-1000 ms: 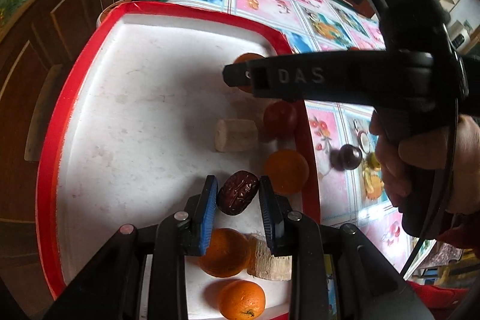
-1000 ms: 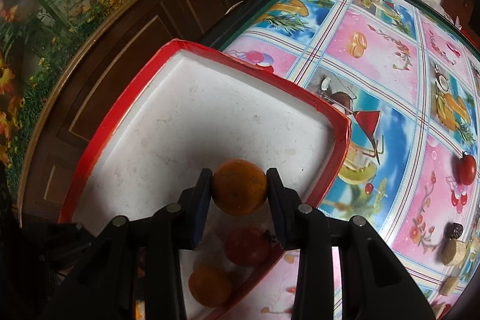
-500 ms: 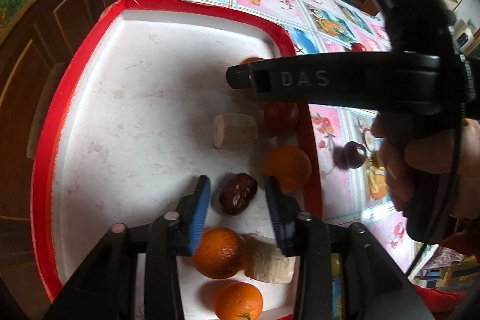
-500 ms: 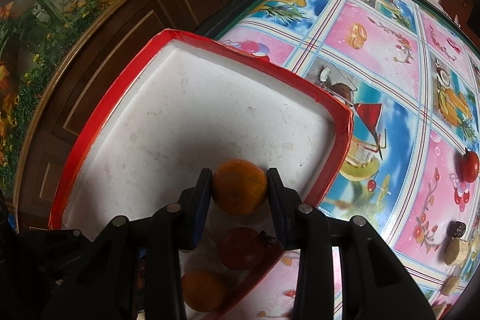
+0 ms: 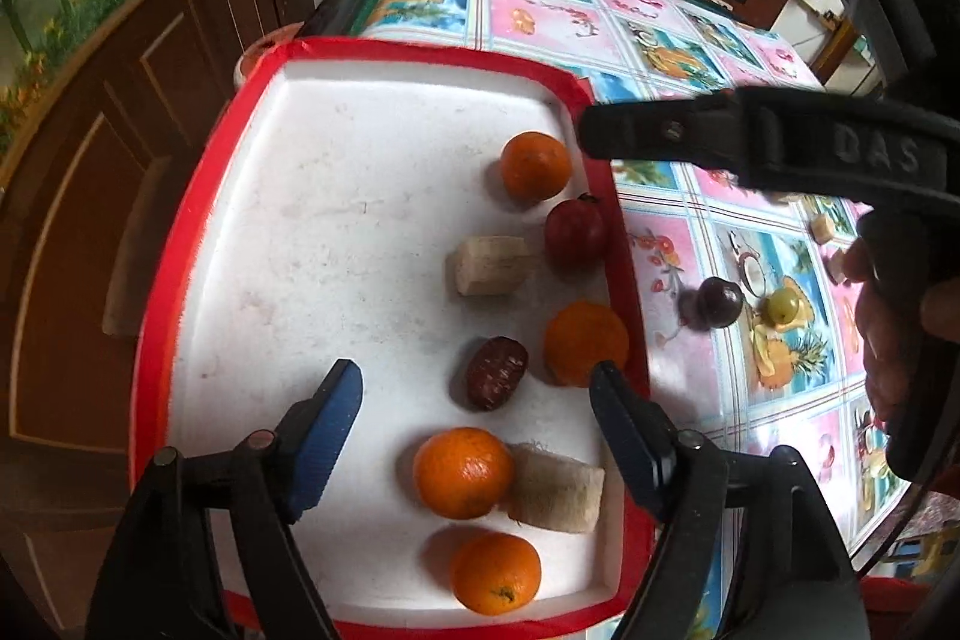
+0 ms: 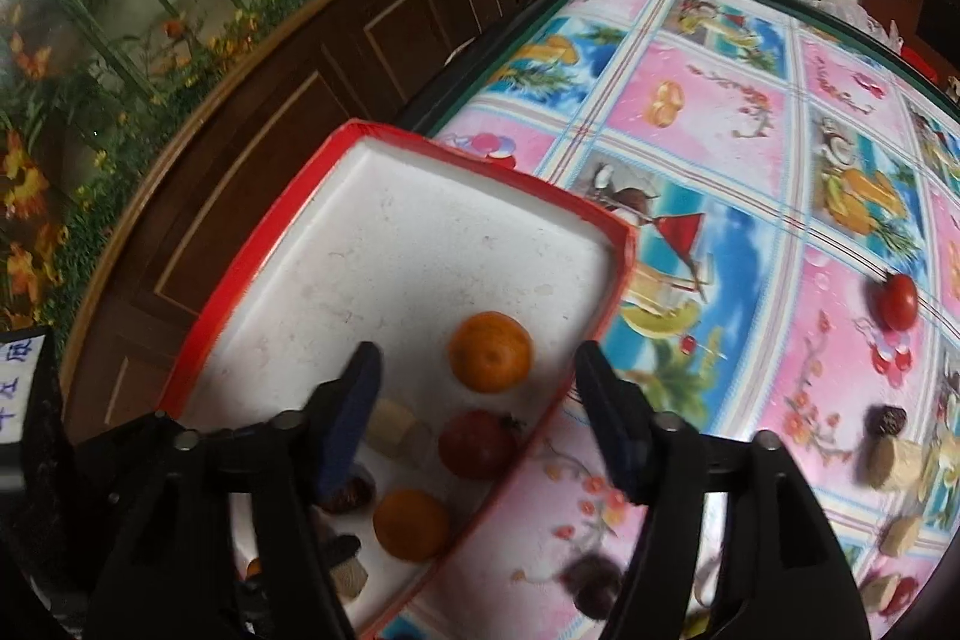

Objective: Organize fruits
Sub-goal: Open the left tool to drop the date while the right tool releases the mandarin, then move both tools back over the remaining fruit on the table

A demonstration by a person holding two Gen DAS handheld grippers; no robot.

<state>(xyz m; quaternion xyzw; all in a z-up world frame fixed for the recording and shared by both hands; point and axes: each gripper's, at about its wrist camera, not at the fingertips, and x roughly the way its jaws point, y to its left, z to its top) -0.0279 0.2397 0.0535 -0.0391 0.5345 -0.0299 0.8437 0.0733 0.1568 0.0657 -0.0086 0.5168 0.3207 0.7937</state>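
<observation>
A white tray with a red rim (image 5: 180, 244) holds several oranges, a red fruit (image 5: 574, 232), two pale cut pieces and a dark brown date (image 5: 497, 371). My left gripper (image 5: 477, 388) is open above the tray, the date lying free just ahead of it. My right gripper (image 6: 480, 370) is open and empty above the tray's far right corner; an orange (image 6: 491, 352) lies free on the tray between its fingers. The same orange shows in the left wrist view (image 5: 535, 165). The right gripper's body (image 5: 780, 148) crosses the left wrist view.
On the patterned tablecloth (image 6: 720, 112) lie a red tomato (image 6: 898, 301), a dark date (image 6: 888, 419), pale cut pieces (image 6: 897, 463), a dark plum (image 5: 720, 301) and a green fruit (image 5: 783, 305). Wooden cabinets (image 5: 120, 100) stand left of the table.
Both grippers opened and pulled up and back. The left let go of the date, the right let go of the orange; both now lie on the tray.
</observation>
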